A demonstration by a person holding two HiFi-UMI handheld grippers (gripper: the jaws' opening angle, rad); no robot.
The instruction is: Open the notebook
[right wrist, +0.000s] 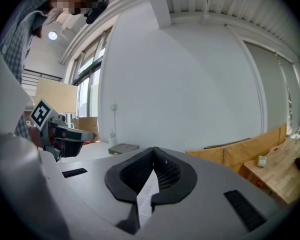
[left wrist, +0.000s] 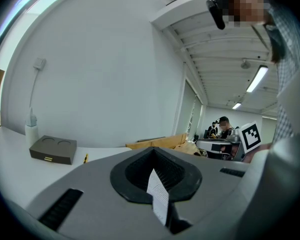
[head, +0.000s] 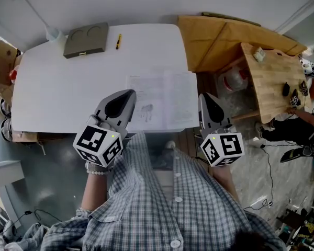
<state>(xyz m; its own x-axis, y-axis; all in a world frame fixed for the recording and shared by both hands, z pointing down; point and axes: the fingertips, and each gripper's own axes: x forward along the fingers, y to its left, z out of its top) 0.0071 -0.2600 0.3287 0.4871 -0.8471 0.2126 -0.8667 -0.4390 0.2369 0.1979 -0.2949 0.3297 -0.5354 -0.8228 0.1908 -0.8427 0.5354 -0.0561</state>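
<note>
Left gripper [head: 126, 96]: jaws shut, nothing gripped; held at the table's [head: 63, 98] near edge, by the notebook's [head: 165, 99] left page. Right gripper [head: 205, 99]: jaws shut, empty, off the near right corner. Notebook is laid open near that corner.

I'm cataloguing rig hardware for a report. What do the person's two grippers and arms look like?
Both the left gripper and right gripper have smooth grey tapered shells with black ribbed pads. Each carries a cube of black-and-white square markers. The person wears a checked shirt and a bead bracelet.
</note>
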